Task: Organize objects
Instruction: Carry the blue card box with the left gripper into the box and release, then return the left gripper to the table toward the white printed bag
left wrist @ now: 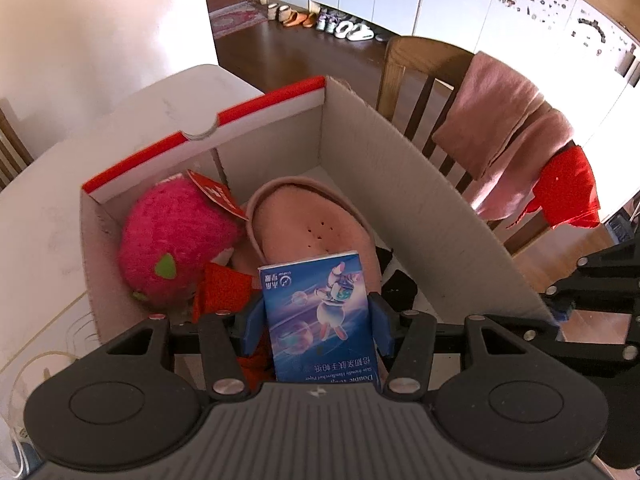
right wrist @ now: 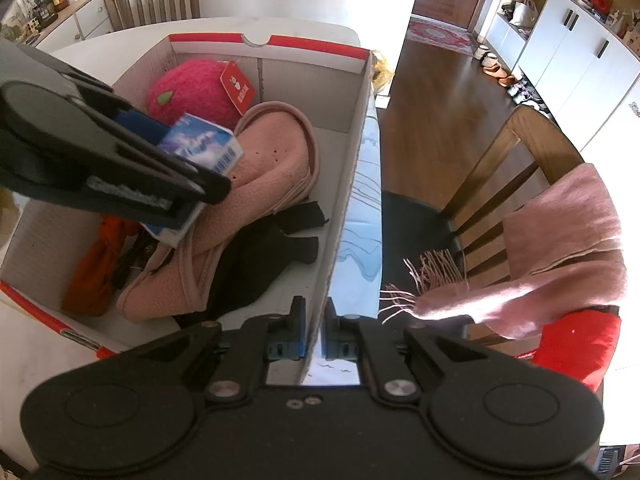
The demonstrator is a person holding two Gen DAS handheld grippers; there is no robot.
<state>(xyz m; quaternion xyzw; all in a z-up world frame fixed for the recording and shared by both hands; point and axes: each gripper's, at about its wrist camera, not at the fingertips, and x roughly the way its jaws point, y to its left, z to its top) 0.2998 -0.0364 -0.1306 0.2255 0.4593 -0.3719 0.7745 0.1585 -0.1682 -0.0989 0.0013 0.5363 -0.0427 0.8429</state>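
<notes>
Tissues, a blue pack clamped in the left gripper, hang over the slipper inside the cardboard box; right gripper pinches the box's side wall, likely steadying it.

Your left gripper, your right gripper, matte black linkage arms, silver pivot screws, blue finger pads, round black side discs, ribbed grey housing

1 box | 1 tissue pack between left tongs | 1 pink plush | 1 pink slipper | 2 chairs
</notes>
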